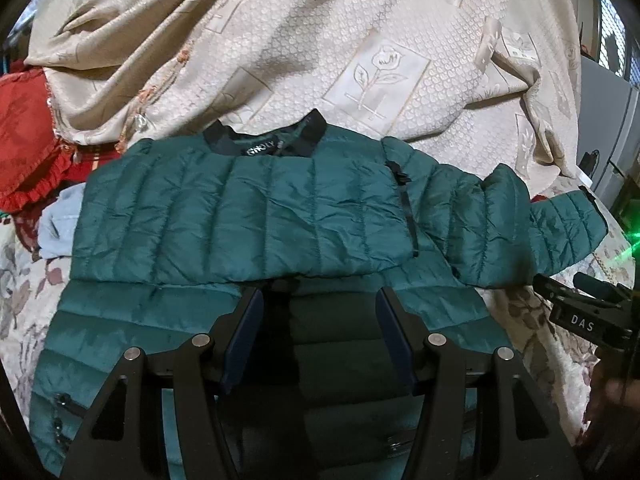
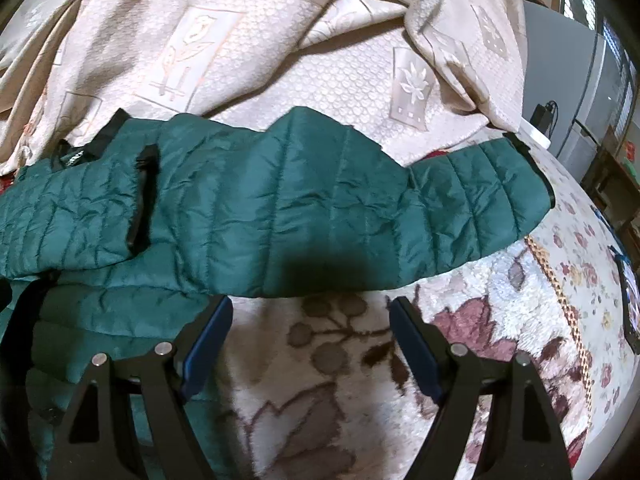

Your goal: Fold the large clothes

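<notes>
While the dark green quilted puffer jacket (image 1: 248,208) lies on the floral plush bed cover (image 2: 344,360), both grippers hover at its near edge. The left gripper (image 1: 320,336) hangs over the jacket body, jaws apart and empty. The right gripper (image 2: 310,340) has jaws wide and empty above bare cover, the outstretched sleeve (image 2: 360,208) at 12 o'clock, its long axis running from 9 to 3. The right hand is nearer that sleeve. The jacket's hem is cut off below; the other sleeve cannot be made out.
</notes>
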`<state>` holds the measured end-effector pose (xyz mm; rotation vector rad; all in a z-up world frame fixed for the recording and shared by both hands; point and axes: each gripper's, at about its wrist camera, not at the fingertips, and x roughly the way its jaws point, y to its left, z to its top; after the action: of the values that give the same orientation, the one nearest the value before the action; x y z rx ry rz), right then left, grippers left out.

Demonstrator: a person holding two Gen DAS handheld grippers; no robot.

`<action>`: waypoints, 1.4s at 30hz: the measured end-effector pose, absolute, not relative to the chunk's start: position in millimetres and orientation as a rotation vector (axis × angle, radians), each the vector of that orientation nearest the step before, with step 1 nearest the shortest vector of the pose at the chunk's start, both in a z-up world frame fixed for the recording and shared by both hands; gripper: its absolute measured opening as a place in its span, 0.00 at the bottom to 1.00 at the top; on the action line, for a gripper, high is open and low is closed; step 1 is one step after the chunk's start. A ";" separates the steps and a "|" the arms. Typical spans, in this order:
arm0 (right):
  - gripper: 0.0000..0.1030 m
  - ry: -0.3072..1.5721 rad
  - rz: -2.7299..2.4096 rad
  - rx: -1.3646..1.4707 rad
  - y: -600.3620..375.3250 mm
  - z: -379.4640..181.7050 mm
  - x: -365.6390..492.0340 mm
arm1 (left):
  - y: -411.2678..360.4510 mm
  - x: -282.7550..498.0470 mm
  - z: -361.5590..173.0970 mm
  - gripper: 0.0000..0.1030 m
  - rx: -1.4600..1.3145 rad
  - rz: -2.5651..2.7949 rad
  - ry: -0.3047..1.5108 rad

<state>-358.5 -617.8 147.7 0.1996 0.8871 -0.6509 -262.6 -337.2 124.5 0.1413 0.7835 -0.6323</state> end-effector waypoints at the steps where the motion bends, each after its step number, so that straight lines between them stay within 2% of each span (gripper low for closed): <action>1: 0.82 0.889 -0.655 0.200 -620.6 146.6 -359.0 | -339.0 -263.5 123.6 0.40 0.143 -0.634 0.786; 25: 0.82 0.898 -0.778 0.182 -691.2 143.3 -370.0 | -335.2 -257.1 115.2 0.40 0.129 -0.623 0.810; 42: 0.83 0.793 -1.061 0.363 -822.6 155.0 -386.8 | -312.8 -236.5 105.9 0.40 0.112 -0.573 0.836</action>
<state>-386.8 -822.6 155.0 0.3629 0.7925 -1.0612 -236.5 -312.8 105.9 0.1120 0.8361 -0.5733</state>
